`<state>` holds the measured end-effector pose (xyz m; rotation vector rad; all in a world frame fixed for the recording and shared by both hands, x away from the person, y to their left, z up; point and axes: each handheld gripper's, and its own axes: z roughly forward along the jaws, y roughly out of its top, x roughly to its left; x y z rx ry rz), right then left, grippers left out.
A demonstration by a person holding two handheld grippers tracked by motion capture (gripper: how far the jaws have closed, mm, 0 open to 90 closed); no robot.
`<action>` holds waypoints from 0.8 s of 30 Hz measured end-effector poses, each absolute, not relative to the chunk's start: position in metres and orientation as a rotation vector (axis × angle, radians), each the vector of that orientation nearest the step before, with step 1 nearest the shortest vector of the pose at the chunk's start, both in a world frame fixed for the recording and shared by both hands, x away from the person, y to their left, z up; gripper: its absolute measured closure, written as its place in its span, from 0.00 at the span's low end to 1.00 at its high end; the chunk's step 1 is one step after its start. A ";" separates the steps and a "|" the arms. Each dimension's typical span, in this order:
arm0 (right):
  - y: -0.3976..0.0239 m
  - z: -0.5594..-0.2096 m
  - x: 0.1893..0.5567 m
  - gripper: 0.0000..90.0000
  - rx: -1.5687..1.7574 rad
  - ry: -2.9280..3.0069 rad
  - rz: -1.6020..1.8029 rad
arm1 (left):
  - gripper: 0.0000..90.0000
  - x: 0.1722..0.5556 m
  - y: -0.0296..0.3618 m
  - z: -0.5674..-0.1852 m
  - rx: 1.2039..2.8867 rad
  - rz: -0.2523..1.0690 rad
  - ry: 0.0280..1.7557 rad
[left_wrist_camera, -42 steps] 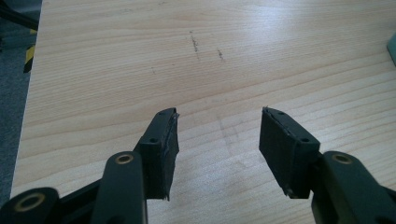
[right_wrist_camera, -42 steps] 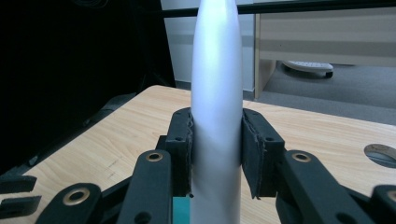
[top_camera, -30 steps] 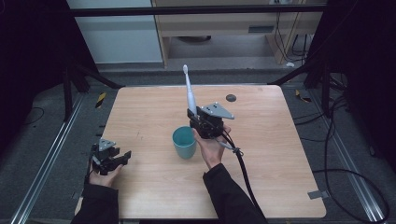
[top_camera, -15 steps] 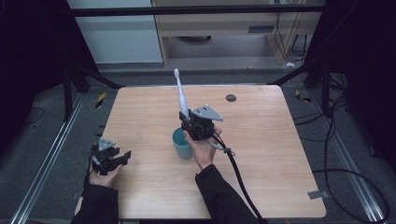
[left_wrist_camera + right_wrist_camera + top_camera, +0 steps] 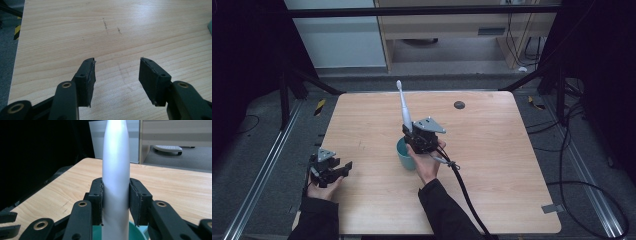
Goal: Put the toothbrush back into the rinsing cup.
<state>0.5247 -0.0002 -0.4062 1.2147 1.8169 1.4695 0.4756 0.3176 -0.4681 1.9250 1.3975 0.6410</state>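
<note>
i have the right claw (image 5: 411,136) clamped on the white handle of an electric toothbrush (image 5: 403,107), both pads pressed against its sides in the right gripper view (image 5: 116,202). the brush stands nearly upright, its head tipped a little toward eleven o'clock, with its lower end over the mouth of a teal cup (image 5: 403,154). that cup sits near the middle of the wooden table (image 5: 492,165), just at seven o'clock from the claw, and its rim shows under the handle in the right gripper view (image 5: 136,231). my left claw (image 5: 343,168) rests low at the table's eight o'clock edge, well apart from the cup. in the left gripper view its pads (image 5: 88,80) stand apart with bare wood between them, gripping nothing. a small dark disc (image 5: 459,104) lies near the far edge at one o'clock.
</note>
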 end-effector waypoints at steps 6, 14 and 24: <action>0.003 -0.415 0.523 0.74 1.227 1.835 1.451 | 0.52 0.476 0.317 -0.468 1.925 0.642 1.397; 0.008 -0.424 0.521 0.74 1.224 1.849 1.427 | 0.52 0.476 0.318 -0.468 1.924 0.642 1.397; 0.011 -0.431 0.518 0.73 1.241 1.862 1.384 | 0.52 0.476 0.318 -0.468 1.924 0.640 1.397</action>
